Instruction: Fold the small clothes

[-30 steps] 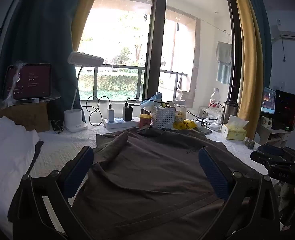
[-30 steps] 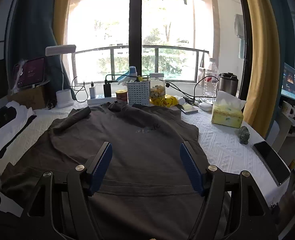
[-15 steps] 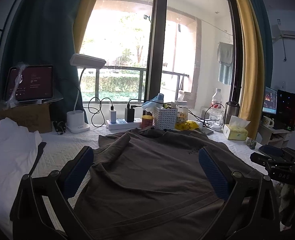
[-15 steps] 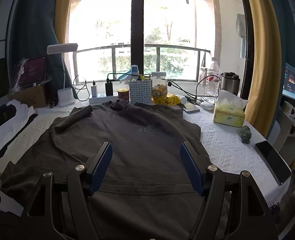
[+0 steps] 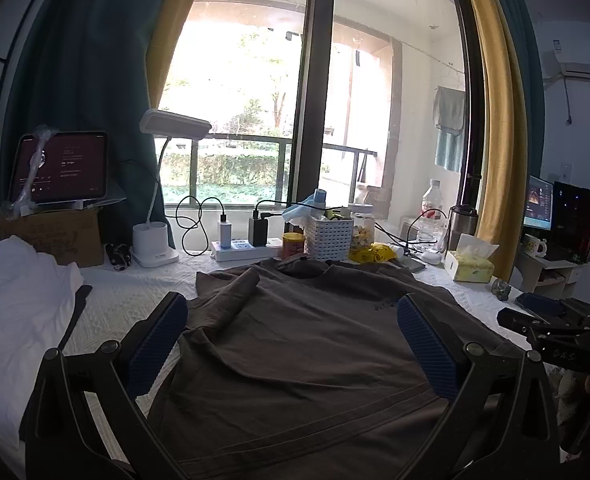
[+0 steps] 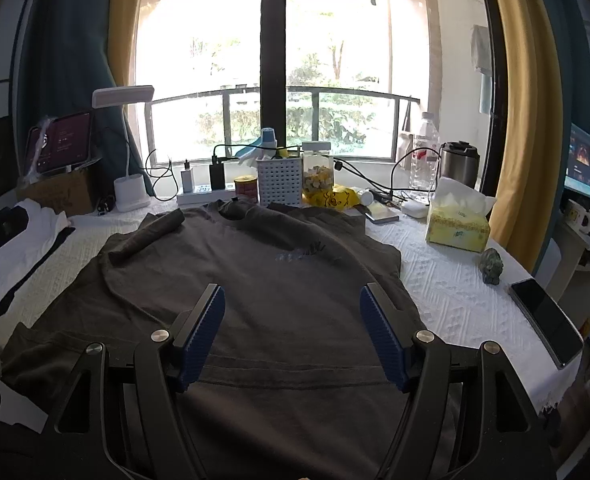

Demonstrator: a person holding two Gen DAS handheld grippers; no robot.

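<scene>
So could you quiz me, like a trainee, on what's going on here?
1. True or false: the left tool is clamped on the brown T-shirt.
2. Which sleeve lies folded over the shirt's front: A left, B right?
3. What lies on the tablecloth near the right edge, beside the small green figurine?

Key: 1 false, both tools are open above it, including the right tool. 2 A. 3 A phone.

You face a dark brown T-shirt on a white textured tablecloth, near a yellow tissue box, white lattice basket, and blue ribbed gripper pads.
</scene>
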